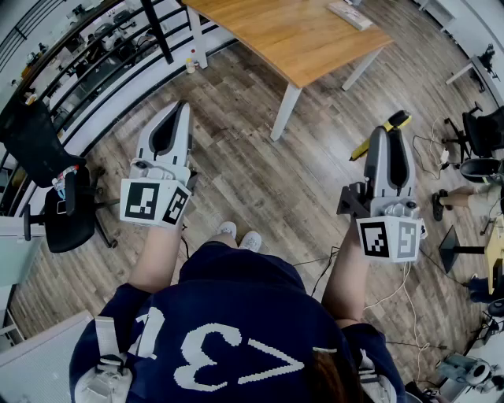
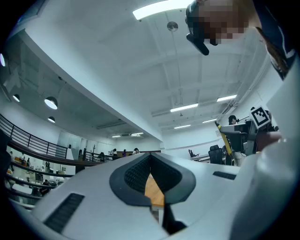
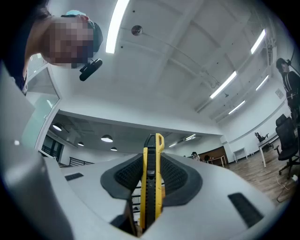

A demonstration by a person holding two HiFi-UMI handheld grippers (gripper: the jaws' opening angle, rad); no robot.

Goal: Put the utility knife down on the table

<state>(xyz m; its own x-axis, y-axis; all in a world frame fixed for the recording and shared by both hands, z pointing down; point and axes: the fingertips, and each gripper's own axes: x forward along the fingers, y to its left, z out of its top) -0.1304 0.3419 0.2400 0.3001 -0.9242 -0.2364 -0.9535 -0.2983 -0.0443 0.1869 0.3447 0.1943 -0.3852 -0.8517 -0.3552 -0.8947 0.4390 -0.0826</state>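
The yellow utility knife (image 1: 400, 120) (image 3: 152, 183) stands on edge between the dark ribbed pads of my right gripper (image 1: 391, 135) (image 3: 152, 157), which is shut on it. Both ends of the knife poke out past the jaws, up in the air over the wood floor. The wooden table (image 1: 291, 31) lies ahead, further off and between the two grippers. My left gripper (image 1: 178, 110) (image 2: 150, 157) is shut with nothing in it. A sliver of the table (image 2: 154, 190) shows through the gap behind its tips. Both grippers tilt slightly upward.
A flat grey object (image 1: 350, 14) lies at the table's far right corner. A black office chair (image 1: 47, 181) stands at the left by a railing. More chairs (image 1: 480, 134) and cables clutter the right side. The person's white shoes (image 1: 239, 234) are on the plank floor.
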